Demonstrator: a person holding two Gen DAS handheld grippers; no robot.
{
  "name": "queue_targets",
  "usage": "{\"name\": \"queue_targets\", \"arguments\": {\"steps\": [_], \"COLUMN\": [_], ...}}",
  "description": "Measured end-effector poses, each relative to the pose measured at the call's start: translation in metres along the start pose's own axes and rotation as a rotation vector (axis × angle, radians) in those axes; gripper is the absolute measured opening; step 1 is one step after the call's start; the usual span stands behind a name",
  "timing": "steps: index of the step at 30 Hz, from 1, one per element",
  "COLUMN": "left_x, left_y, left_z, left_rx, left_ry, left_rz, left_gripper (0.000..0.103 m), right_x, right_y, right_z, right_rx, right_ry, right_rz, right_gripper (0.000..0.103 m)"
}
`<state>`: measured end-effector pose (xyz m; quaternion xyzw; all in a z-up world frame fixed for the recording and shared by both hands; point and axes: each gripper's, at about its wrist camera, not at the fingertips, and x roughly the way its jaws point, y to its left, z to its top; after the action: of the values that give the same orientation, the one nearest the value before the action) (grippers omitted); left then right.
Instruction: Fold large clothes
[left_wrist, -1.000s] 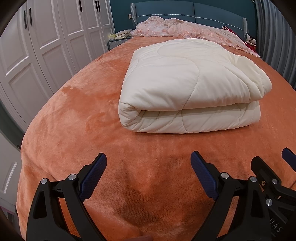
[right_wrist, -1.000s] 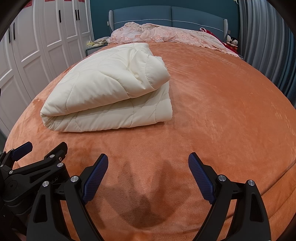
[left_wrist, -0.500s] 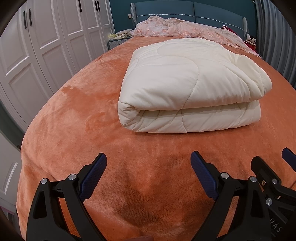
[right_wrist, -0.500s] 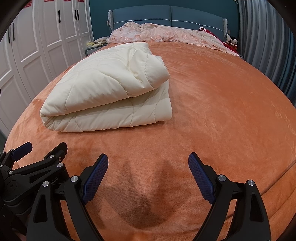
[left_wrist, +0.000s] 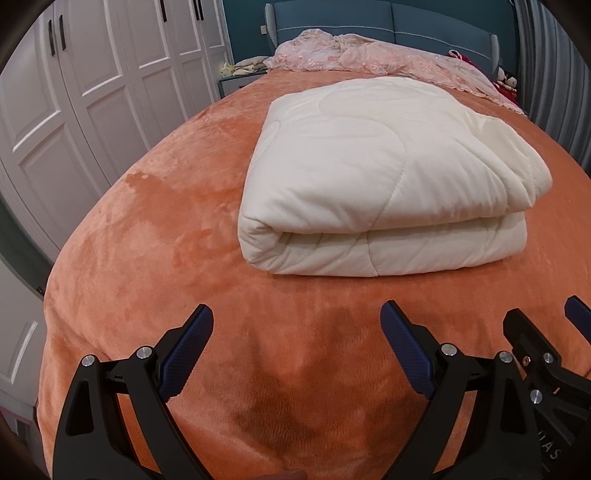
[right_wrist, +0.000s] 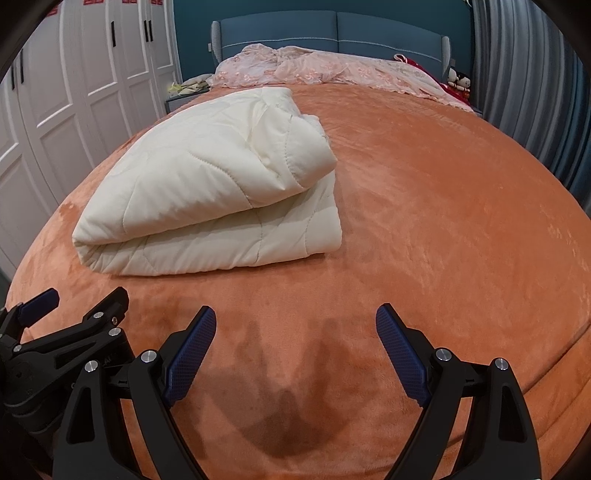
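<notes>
Ahead of both claws, the folded cream quilt (left_wrist: 388, 177) lies on the orange bedspread (left_wrist: 147, 240), well apart from the fingertips. The left gripper (left_wrist: 297, 339) hangs over bare bedspread with its jaws spread wide and nothing between them; the quilt sits straight in front of it. The right gripper (right_wrist: 295, 339) is likewise spread and empty, with the quilt (right_wrist: 207, 184) off to its left. Only the right view shows the quilt's loose, bunched open end, while the left view shows its rounded fold edge-on. Pink lace bedding (right_wrist: 325, 70) lies by the blue headboard (right_wrist: 332, 29).
</notes>
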<state>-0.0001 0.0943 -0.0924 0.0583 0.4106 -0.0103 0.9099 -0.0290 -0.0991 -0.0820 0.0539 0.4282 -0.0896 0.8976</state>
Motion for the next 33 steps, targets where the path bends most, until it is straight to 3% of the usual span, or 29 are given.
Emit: {"name": "queue_targets", "arguments": {"steps": [4, 7, 14, 33], "left_x": [0.004, 0.005, 0.008, 0.006], "left_y": [0.007, 0.007, 0.004, 0.000], "left_z": [0.004, 0.005, 0.005, 0.008], "left_rx": [-0.025, -0.016, 0.005, 0.014], "left_ry": [0.027, 0.029, 0.032, 0.030], "left_rz": [-0.018, -0.011, -0.009, 0.005], "left_gripper": [0.089, 0.081, 0.075, 0.075], "right_x": [0.002, 0.000, -0.001, -0.003], "right_y": [0.007, 0.012, 0.012, 0.009], "right_z": [-0.001, 0.000, 0.001, 0.004], "right_rx": [-0.037, -0.048, -0.030, -0.027], "right_ry": [0.021, 0.015, 0.018, 0.019], "right_rz": [-0.015, -0.026, -0.024, -0.021], "right_gripper": [0.086, 0.086, 0.086, 0.086]}}
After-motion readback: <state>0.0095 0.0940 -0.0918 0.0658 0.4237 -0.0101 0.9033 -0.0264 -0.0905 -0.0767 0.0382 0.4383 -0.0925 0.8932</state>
